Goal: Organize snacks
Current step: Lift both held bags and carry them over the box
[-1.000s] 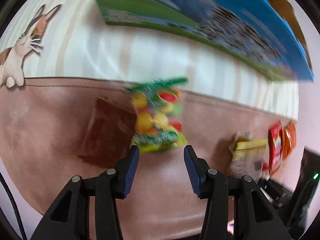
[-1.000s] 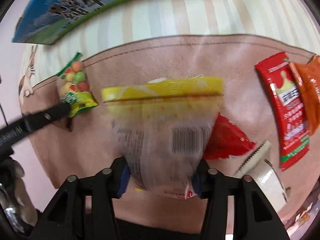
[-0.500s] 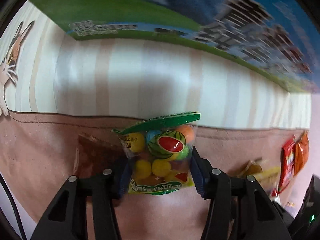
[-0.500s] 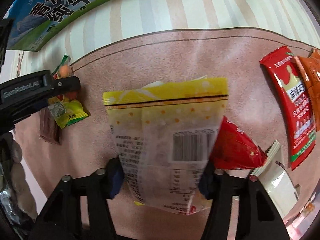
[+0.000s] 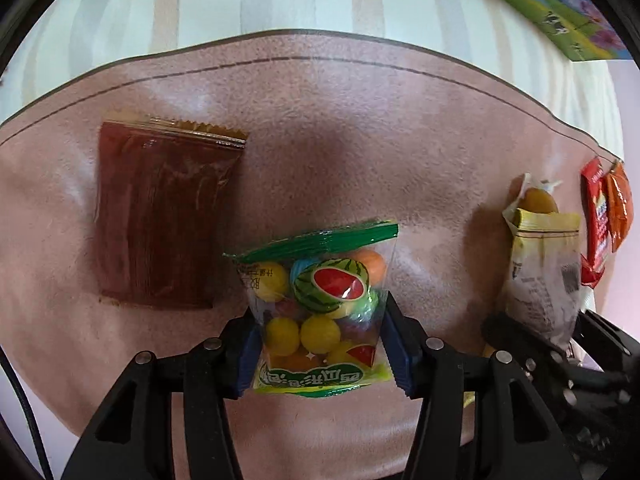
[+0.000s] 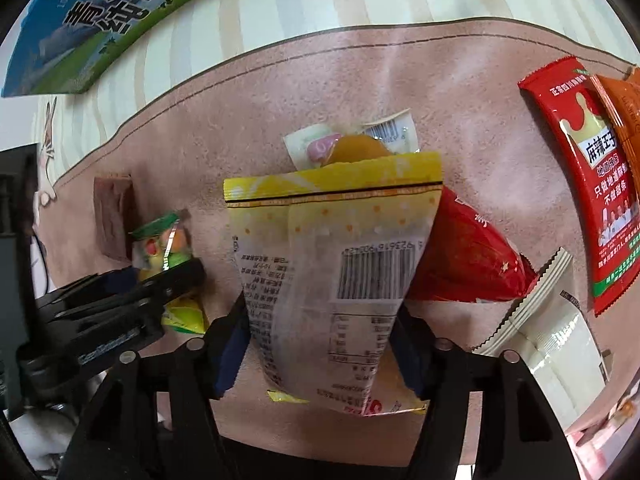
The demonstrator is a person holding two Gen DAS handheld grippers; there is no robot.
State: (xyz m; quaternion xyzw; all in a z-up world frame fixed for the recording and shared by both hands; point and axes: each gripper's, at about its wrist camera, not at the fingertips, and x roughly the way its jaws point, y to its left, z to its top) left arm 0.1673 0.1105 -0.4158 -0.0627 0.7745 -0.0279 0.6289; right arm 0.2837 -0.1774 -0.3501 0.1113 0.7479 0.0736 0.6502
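My left gripper (image 5: pixel 322 344) is shut on a clear bag of fruit-shaped candies (image 5: pixel 320 300) with a green top seal, held above the pink mat (image 5: pixel 360 128). A dark brown snack packet (image 5: pixel 160 216) lies flat on the mat to its left. My right gripper (image 6: pixel 322 344) is shut on a yellow snack bag (image 6: pixel 332 248) with a barcode. The yellow bag also shows in the left wrist view (image 5: pixel 544 264), the candy bag in the right wrist view (image 6: pixel 164 244).
A red pouch (image 6: pixel 464 264), a small packet with an orange round snack (image 6: pixel 352 144), a red packet (image 6: pixel 588 184), an orange packet (image 6: pixel 624 120) and a white wrapper (image 6: pixel 560 332) lie on the mat. A blue-green milk carton box (image 6: pixel 120 20) stands behind.
My left gripper closed on the candy bag, lifted it and drew back from the box toward the near side of the mat. The right gripper kept holding the yellow bag.
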